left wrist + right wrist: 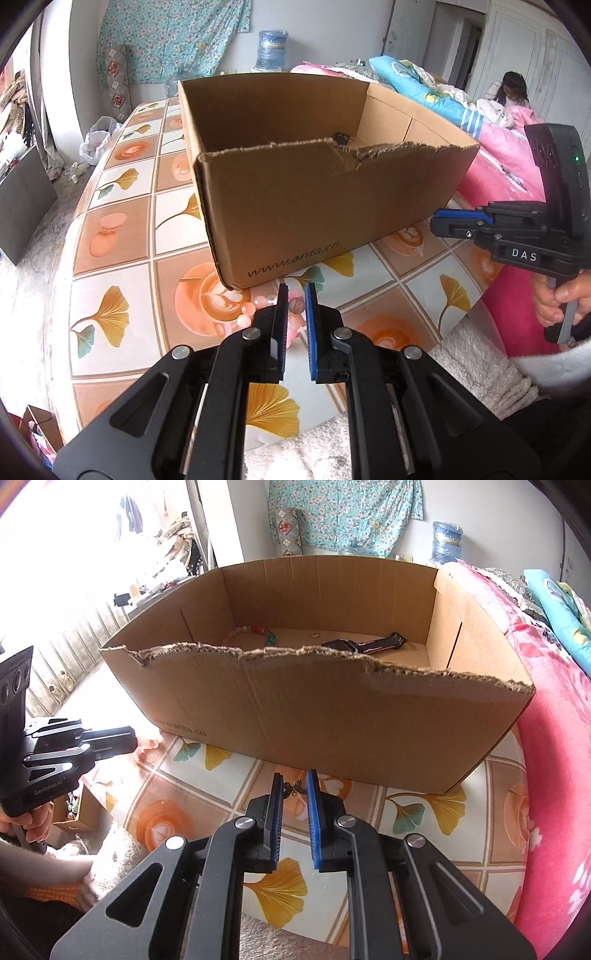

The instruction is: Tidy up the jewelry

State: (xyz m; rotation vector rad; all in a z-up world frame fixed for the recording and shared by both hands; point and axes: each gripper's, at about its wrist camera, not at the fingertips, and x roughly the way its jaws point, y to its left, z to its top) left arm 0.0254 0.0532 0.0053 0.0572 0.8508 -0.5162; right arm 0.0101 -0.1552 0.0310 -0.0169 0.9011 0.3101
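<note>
Two grippers clamp jewelry: left (296, 304) beads (295, 305), right (295, 788) brooch (294, 789), before "www.anta.cn" box (295, 206).

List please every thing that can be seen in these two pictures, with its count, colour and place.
cardboard box: one, brown, open, torn front rim, on the table.
table: one, cloth with orange and white squares and ginkgo leaves.
pink bead bracelet: one, pink, between the left gripper's fingers.
butterfly ornament: one, dark gold, between the right gripper's fingers.
beaded bracelet: one, mixed colours, inside box, left.
ring: one, gold, inside box, middle.
watch: one, black, inside box, right.
bedding: pink, right of the table.
water bottle: one, blue, behind the box.
left gripper: black, shut on the bracelet.
right gripper: black, shut on the ornament.
</note>
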